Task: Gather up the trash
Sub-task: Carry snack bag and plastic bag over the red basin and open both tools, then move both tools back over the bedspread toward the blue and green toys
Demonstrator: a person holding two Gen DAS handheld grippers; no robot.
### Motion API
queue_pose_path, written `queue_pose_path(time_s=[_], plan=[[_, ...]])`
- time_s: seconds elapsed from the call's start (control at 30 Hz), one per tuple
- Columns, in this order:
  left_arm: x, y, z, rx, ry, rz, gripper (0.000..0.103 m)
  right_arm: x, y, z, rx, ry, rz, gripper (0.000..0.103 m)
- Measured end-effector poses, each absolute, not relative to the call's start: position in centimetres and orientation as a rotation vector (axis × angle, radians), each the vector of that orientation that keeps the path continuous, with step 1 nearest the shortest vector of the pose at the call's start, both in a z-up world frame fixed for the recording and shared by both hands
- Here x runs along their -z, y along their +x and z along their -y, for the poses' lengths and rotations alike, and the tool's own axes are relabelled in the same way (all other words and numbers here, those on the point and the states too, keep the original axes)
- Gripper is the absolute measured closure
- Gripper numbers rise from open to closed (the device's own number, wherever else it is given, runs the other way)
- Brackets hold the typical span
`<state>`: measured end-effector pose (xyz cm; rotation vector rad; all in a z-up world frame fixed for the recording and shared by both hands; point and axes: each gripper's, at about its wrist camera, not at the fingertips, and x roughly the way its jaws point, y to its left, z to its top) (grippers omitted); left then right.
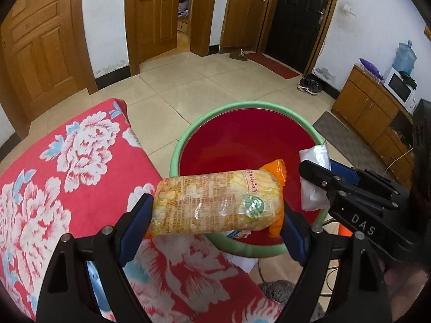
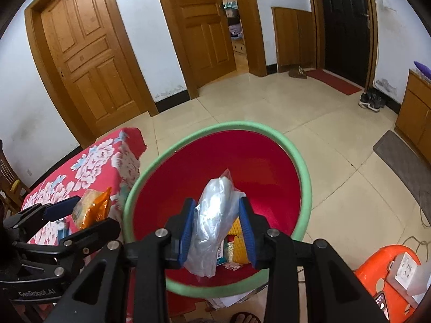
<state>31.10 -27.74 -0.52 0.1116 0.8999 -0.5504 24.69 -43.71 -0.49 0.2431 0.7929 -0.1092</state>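
A bin [image 1: 226,113] [image 2: 304,177] with a green rim and red liner stands on the floor beside the table. My left gripper [image 1: 215,215] is shut on a yellow-orange snack packet [image 1: 218,202], held at the bin's near rim; the packet also shows in the right wrist view [image 2: 93,208]. My right gripper [image 2: 218,226] [image 1: 323,177] is shut on a crumpled clear plastic bag [image 2: 212,228] [image 1: 315,172], held over the bin's opening. Several wrappers [image 2: 234,253] lie at the bin's bottom.
A table with a red floral cloth [image 1: 67,188] [image 2: 89,167] lies left of the bin. An orange stool [image 2: 382,274] with a phone and a charger stands at the right. A wooden cabinet [image 1: 371,113], a grey mat [image 1: 350,140] and tiled floor lie beyond.
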Motion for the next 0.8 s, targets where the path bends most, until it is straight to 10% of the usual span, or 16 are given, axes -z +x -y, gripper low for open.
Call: queue_pose_path(time_s=[0.33,0.8], plan=[[0.1,31.2,28.5,0.553,0.133,-0.856,0.006,0.8,25.9,44.2,0.097,0.201,-0.809,0.033],[-1.3,30.1,26.6,0.526,0.085,-0.863,0.002,-0.6,24.9,45.4,0.096,0.244,-0.771,0.031]])
